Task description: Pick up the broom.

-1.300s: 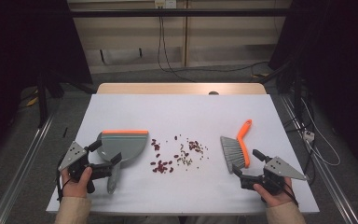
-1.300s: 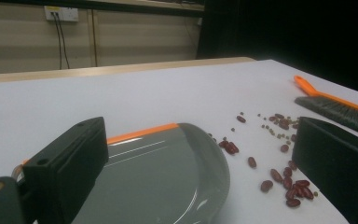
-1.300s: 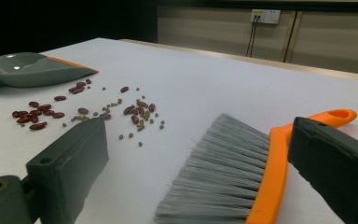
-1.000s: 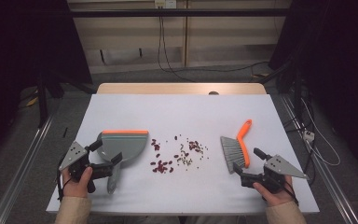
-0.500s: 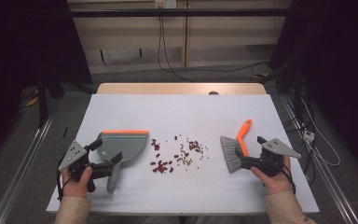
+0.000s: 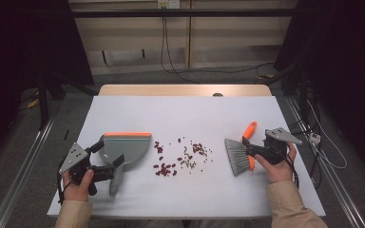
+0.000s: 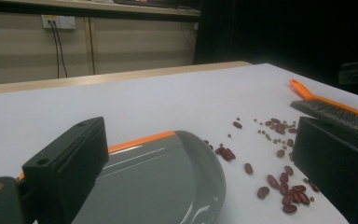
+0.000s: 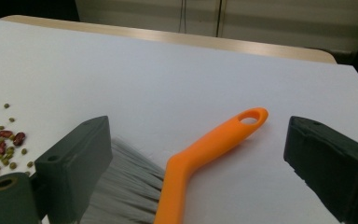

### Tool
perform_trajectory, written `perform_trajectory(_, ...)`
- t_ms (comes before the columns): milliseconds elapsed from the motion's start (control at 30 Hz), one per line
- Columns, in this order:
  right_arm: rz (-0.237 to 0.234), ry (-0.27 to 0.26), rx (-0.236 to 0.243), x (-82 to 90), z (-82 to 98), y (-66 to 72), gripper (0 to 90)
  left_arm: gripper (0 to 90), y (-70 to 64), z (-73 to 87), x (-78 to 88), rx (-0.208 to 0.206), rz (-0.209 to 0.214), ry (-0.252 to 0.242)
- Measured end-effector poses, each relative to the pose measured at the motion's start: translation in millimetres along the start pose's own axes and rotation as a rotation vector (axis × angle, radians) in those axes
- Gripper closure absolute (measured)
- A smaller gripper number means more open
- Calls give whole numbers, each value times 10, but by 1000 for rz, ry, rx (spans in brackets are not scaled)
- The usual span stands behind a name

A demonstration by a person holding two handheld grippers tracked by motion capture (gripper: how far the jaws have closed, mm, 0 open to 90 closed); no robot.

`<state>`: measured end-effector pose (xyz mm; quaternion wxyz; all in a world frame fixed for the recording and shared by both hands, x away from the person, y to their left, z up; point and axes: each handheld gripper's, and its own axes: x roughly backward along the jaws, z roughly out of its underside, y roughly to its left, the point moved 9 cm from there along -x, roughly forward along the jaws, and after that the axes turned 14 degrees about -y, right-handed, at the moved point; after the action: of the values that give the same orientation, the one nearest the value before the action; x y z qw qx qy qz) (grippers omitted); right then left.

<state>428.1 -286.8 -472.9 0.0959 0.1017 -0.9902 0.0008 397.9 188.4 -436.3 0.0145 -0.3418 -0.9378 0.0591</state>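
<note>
A grey dustpan [image 6: 126, 146] with an orange lip lies at the table's left, handle toward me. My left gripper [image 6: 108, 155] stands open around its rear; in the left gripper view the dustpan [image 7: 158, 172] lies between the wide jaws of the left gripper [image 7: 200, 163]. Red and green beans [image 6: 180, 159] are scattered mid-table. At the right lies a brush [image 6: 238, 157] with grey bristles and an orange handle. My right gripper [image 6: 251, 148] is open over that handle; in the right gripper view the handle [image 8: 214, 142] runs between the spread jaws of the right gripper [image 8: 203, 154], untouched.
The white table top [image 6: 190, 111] ends in a wooden strip [image 6: 185, 90] at the far side. Cables [image 6: 323, 142] trail on the floor right of the table, and metal rails run along both sides.
My right gripper has moved forward and left from the table's front right corner until its jaws straddle the brush handle. The left gripper, dustpan and beans have stayed put.
</note>
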Motion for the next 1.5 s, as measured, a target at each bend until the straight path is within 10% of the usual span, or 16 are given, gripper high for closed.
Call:
perform_trajectory(467,43,133,-5,-276,198,10,365,35,-12,8,-5,6,3,2)
perform_trajectory(1000,77,252,-52,-423,386,-31,466,35,-4,31,-11,4,10,11)
perform_trajectory(1500,-41,368,10,-527,414,133,504,35,-16,47,-22,3,19,18)
